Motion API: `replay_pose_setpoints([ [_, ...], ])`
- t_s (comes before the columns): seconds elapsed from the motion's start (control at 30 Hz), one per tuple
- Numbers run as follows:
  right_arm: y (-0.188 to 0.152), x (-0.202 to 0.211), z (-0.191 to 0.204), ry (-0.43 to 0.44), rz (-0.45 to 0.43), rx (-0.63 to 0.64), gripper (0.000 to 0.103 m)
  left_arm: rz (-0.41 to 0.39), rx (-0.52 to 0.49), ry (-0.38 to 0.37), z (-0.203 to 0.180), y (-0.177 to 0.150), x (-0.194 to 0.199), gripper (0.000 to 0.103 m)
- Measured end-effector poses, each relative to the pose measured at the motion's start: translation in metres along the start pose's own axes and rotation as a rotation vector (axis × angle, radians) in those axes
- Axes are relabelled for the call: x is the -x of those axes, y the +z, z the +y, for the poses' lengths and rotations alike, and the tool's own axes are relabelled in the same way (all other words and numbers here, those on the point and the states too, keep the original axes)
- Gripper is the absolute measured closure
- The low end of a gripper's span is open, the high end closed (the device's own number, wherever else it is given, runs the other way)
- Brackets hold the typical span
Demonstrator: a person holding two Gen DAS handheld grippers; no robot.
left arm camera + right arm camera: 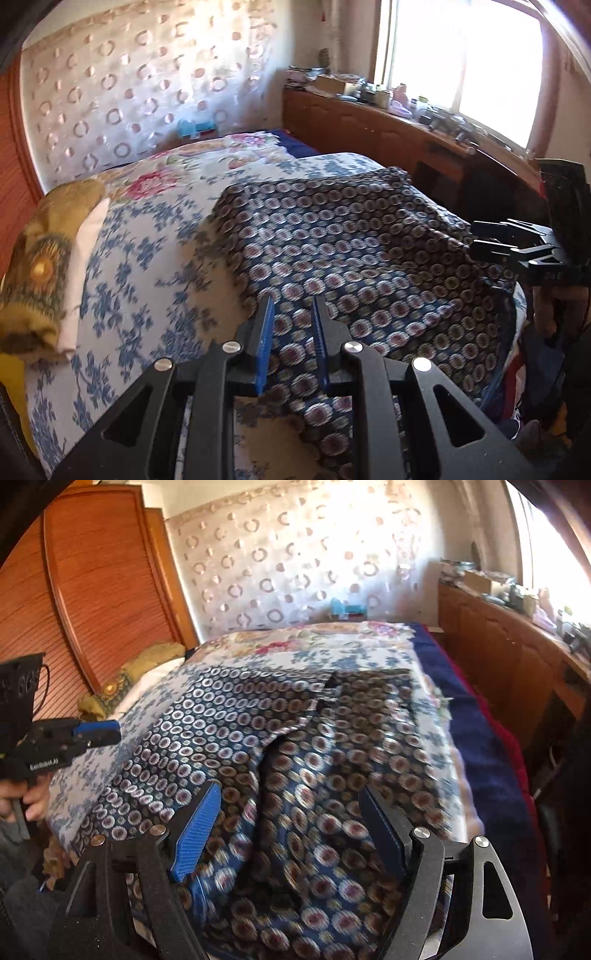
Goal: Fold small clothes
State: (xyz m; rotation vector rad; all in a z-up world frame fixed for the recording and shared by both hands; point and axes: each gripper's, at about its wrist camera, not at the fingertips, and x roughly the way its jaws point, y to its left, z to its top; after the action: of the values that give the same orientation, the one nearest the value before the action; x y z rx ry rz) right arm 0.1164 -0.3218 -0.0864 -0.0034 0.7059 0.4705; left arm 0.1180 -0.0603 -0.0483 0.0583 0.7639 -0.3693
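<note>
A dark blue garment with a ring pattern (354, 258) lies spread on the bed, reaching its near edge; it also shows in the right wrist view (280, 760). My left gripper (293, 306) hovers just above the garment's near left part with its jaws a small gap apart and nothing between them. It also shows from the side in the right wrist view (110, 733). My right gripper (288, 797) is wide open over the garment's near middle, empty. It also shows in the left wrist view (480, 236) at the garment's right edge.
The bed has a blue-and-white floral sheet (147, 240). A yellow-brown pillow (44, 258) lies at its left by a wooden headboard (92, 590). A wooden cabinet (369, 122) crowded with small items runs under the window on the right. A dark blue blanket (491, 768) hangs off the bed's right side.
</note>
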Motion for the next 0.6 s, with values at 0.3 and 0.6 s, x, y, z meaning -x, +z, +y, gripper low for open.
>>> replay_pose_setpoints([
  [0.3,0.009,-0.049,0.008,-0.011,0.118,0.038,0.03,-0.047,0.059,0.038,0.018,-0.012,0.003,0.085],
  [0.6,0.016,-0.047,0.012,0.055,0.102,0.089,0.099,-0.05,0.061,0.022,0.017,-0.016,0.006,0.085],
])
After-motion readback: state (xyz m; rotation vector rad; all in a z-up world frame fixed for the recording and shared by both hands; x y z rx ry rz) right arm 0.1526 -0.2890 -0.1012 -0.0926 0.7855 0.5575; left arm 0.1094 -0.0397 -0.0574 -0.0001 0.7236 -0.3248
